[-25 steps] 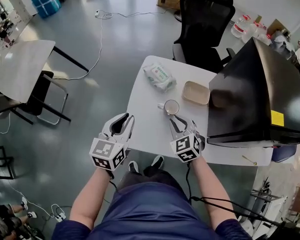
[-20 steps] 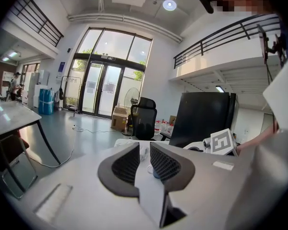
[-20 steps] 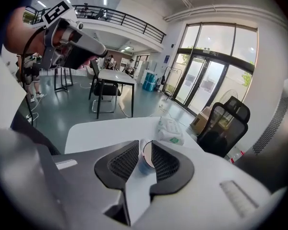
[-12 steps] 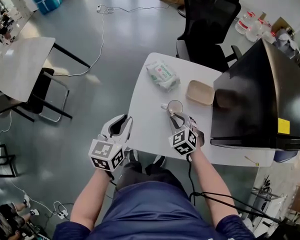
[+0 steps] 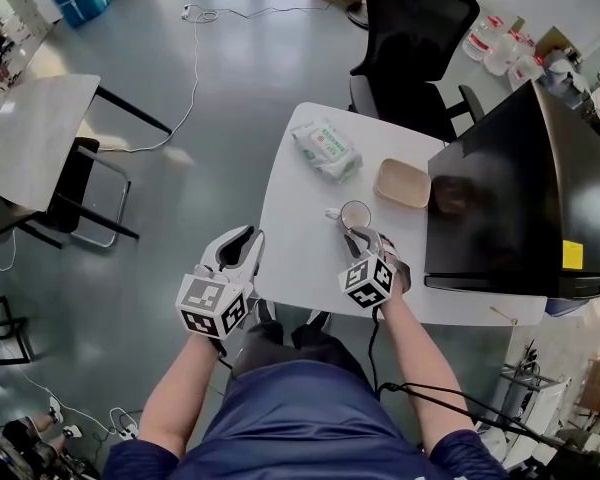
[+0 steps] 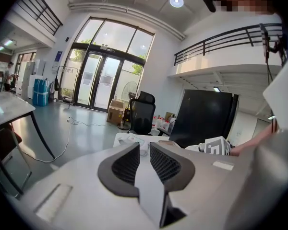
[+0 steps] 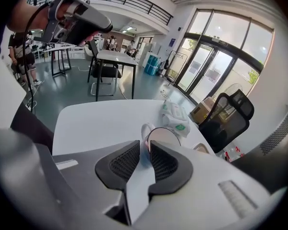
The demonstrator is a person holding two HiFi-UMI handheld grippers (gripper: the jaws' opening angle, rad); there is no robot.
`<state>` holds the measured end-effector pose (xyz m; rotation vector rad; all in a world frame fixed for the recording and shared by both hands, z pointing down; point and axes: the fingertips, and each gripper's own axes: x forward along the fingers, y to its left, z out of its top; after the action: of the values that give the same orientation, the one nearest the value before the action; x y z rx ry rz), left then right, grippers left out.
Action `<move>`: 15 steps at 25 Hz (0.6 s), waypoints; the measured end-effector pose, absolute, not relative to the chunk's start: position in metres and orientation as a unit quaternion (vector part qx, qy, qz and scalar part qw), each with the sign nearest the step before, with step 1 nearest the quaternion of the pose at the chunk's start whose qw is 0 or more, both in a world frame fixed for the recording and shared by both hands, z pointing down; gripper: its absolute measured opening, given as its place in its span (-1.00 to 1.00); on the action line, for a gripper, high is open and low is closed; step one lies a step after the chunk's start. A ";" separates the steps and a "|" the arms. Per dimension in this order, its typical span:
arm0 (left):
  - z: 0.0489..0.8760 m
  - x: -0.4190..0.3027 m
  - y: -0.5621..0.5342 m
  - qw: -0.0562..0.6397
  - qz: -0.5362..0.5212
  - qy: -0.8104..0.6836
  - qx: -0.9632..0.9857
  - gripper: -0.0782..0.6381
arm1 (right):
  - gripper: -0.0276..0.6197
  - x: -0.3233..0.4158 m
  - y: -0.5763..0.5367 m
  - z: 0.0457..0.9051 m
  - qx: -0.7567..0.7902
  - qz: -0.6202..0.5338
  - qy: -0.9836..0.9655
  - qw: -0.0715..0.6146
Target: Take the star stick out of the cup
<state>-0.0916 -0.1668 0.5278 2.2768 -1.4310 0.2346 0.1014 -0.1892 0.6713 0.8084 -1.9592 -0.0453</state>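
Clamping nearly shut, your right tool [image 7: 145,146] is gripping a pinkish sliver, likely the star stick [image 7: 145,143], at the near rim of the cup [image 7: 163,137] on the desk [image 7: 101,121]. Your left tool [image 6: 145,150] is idling pinched together and empty, off the desk edge. Pulling sideways, you are risking tipping the light cup; nothing else is showing inside it, and the tan tray [image 5: 401,183] beyond is sitting empty.
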 end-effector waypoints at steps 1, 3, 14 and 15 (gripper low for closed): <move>0.528 -0.093 -0.167 0.220 0.084 -0.517 0.823 -0.59 | -0.70 0.101 -0.190 0.671 0.334 -0.021 -0.805 0.490; 0.529 -0.095 -0.167 0.221 0.083 -0.516 0.824 -0.59 | -0.77 0.102 -0.192 0.670 0.341 -0.027 -0.802 0.490; 0.525 -0.100 -0.163 0.222 0.079 -0.520 0.821 -0.59 | -0.87 0.107 -0.194 0.649 0.368 -0.035 -0.804 0.467; 0.524 -0.099 -0.163 0.222 0.078 -0.519 0.822 -0.59 | -0.87 0.107 -0.195 0.646 0.372 -0.033 -0.805 0.462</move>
<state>-0.0994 -0.1631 0.5244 2.2700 -1.4343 0.2153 0.1071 -0.1948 0.6457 0.9150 -1.9791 -0.0814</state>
